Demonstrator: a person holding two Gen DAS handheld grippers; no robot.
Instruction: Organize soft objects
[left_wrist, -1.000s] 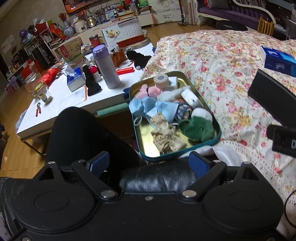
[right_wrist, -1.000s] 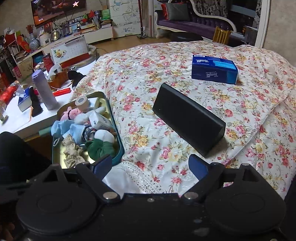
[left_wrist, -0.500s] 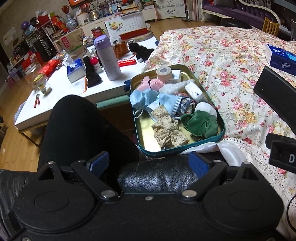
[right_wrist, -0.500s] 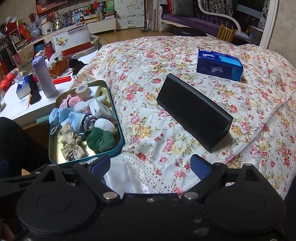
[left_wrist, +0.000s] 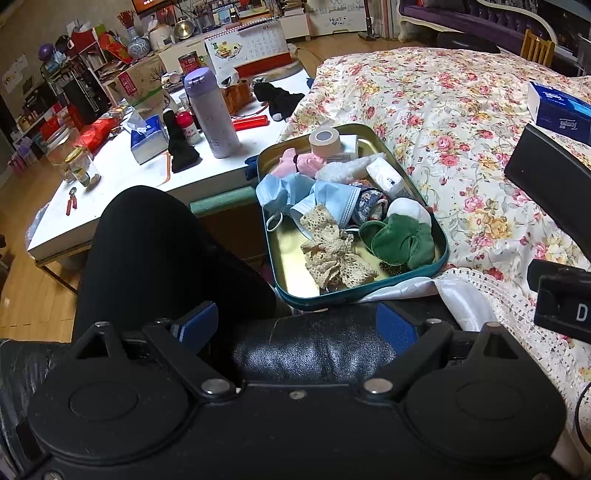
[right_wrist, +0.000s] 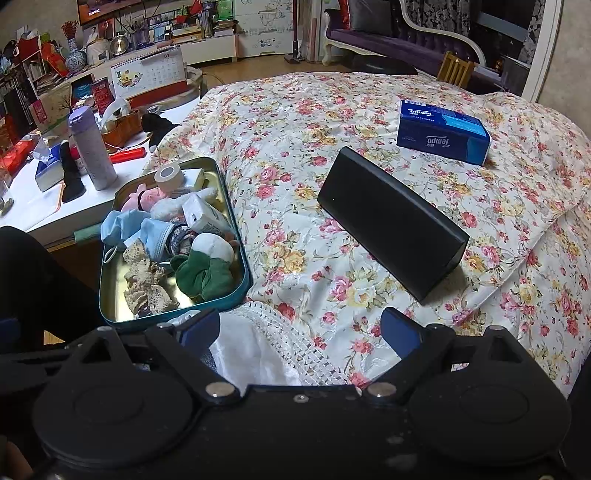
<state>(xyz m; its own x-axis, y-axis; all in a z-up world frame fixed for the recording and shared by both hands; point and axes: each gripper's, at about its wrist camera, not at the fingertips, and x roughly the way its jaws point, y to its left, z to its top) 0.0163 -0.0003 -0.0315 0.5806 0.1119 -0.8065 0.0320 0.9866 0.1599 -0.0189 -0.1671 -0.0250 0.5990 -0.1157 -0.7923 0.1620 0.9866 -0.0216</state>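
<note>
Left gripper (left_wrist: 297, 326): jaws wide apart, holding nothing, poised above a black leather edge short of the tin (left_wrist: 441, 240). Right gripper (right_wrist: 301, 330): jaws likewise spread and holding nothing, over the white lace trim (right_wrist: 295, 345) of the flowered bedspread (right_wrist: 295, 122).

The tin sits at the near edge of the bedspread, beside the white table (left_wrist: 118, 173). Its soft contents overlap heavily: green cloth (right_wrist: 205, 275), beige lace (left_wrist: 334, 251), blue face masks (left_wrist: 314, 195), pink cloth (left_wrist: 299, 162), a white fluffy piece (left_wrist: 343, 168). A patterned item beneath the masks is mostly hidden and cannot be identified. A tape roll (right_wrist: 168, 176) stands at the far end.

Legible writing: the blue tissue pack (right_wrist: 443, 131) reads "tempo" (upside down in the right view). Calendar (right_wrist: 149, 75) print is too small to read.

The black box (right_wrist: 391, 221) shows whole only in the right view; the left view cuts it off at the frame edge. The left view alone shows red pliers (left_wrist: 71, 200) and a glass jar (left_wrist: 83, 166) on the table
</note>
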